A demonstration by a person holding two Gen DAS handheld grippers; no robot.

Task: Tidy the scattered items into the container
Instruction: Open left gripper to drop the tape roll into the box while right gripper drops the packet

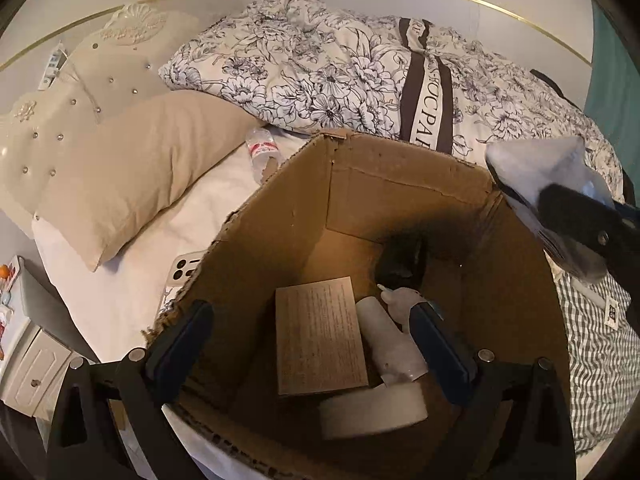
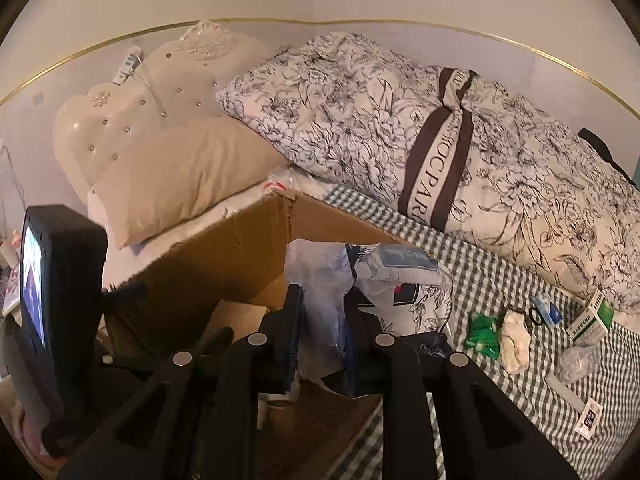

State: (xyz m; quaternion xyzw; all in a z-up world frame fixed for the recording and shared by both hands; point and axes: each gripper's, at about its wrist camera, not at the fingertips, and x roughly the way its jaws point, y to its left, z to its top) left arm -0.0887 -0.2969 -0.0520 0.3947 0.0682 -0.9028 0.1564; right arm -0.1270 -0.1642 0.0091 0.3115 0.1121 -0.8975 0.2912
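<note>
An open cardboard box (image 1: 400,184) stands on the bed. Inside lie a brown printed card (image 1: 320,336), a white bottle (image 1: 392,336), a roll of tape (image 1: 372,412) and a dark object (image 1: 400,264). My left gripper (image 1: 308,344) hangs over the box, open wide and holding nothing. My right gripper (image 2: 322,332) is shut on a clear plastic bag (image 2: 316,280) by the box's (image 2: 224,248) right rim; the bag (image 1: 536,172) also shows in the left wrist view. A green packet (image 2: 482,334), a cream wad (image 2: 514,338), a blue box (image 2: 547,310) and a green-white box (image 2: 590,318) lie on the checked cloth (image 2: 520,420).
A water bottle (image 1: 262,152) and a phone (image 1: 184,268) lie on the white sheet left of the box. A beige pillow (image 1: 132,176) and a floral duvet (image 1: 340,68) fill the back. A white nightstand (image 1: 28,368) stands at the left.
</note>
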